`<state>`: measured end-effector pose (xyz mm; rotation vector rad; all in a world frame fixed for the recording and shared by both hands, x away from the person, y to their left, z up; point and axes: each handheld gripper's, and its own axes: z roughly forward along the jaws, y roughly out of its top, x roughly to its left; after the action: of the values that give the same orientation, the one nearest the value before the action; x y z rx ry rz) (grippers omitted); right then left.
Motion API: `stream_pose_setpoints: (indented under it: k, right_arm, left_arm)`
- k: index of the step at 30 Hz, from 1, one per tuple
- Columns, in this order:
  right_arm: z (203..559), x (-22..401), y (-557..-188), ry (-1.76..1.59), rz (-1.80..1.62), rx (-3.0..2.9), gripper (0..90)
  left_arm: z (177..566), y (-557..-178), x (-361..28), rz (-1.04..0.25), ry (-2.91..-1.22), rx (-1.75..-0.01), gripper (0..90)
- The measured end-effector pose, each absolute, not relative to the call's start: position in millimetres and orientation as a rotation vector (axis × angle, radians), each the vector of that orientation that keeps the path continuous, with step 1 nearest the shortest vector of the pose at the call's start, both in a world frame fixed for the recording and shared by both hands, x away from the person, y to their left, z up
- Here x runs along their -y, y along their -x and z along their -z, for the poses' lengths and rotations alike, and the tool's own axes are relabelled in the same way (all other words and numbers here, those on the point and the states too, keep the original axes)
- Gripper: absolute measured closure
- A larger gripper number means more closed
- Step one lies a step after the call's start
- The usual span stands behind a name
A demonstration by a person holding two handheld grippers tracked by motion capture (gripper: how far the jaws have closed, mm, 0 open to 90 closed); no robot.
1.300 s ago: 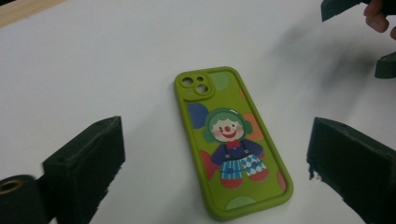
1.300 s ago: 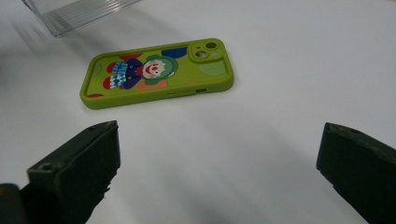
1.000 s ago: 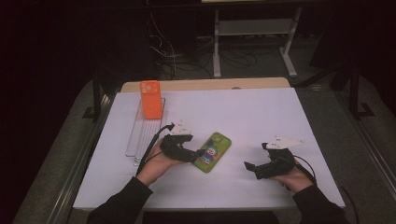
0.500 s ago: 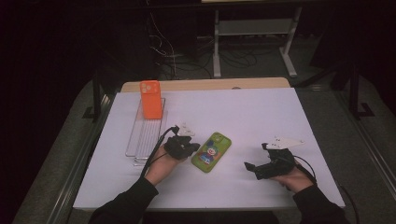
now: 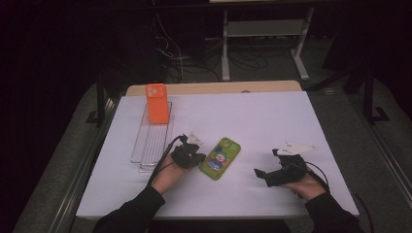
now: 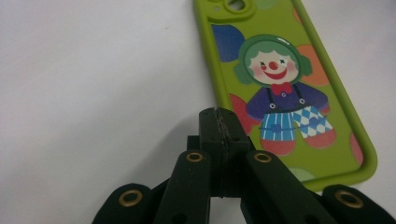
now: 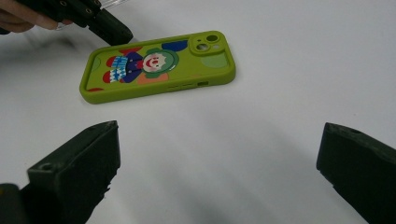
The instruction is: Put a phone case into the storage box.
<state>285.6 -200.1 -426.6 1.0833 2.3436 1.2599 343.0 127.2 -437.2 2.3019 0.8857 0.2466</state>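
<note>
A green phone case (image 5: 221,158) with a clown picture lies flat, back up, on the white table (image 5: 252,116). My left gripper (image 5: 197,158) is shut, with its jaws pressed together and nothing between them. In the left gripper view its tips (image 6: 219,116) sit low at the long left edge of the green case (image 6: 280,88); I cannot tell whether they touch it. My right gripper (image 5: 260,174) rests to the right of the case. It stands wide open (image 7: 219,144) and points at the green case (image 7: 159,65), with bare table between its jaws.
An orange phone (image 5: 156,103) stands upright at the far end of a clear slotted rack (image 5: 150,141) on the table's left side. Dark floor, cables and a white stand lie beyond the far edge.
The left gripper's jaws have closed, with nothing caught in them, and that hand has sunk slightly toward the table beside the green case. The right gripper has kept still.
</note>
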Motion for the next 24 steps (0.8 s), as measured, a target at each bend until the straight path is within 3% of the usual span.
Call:
stream_pose_setpoints:
  k: [9, 24]
  right_arm:
    - [426.1, 200.3, -285.6, -1.081, -1.264, -2.343, 0.0]
    - [426.1, 199.8, -285.2, -1.078, -1.267, -2.346, 0.0]
  left_arm:
    - [439.2, -330.9, -108.6, -0.129, -2.295, -0.819, 89.8]
    - [445.4, -326.9, -62.2, -0.055, -2.262, -0.723, 89.8]
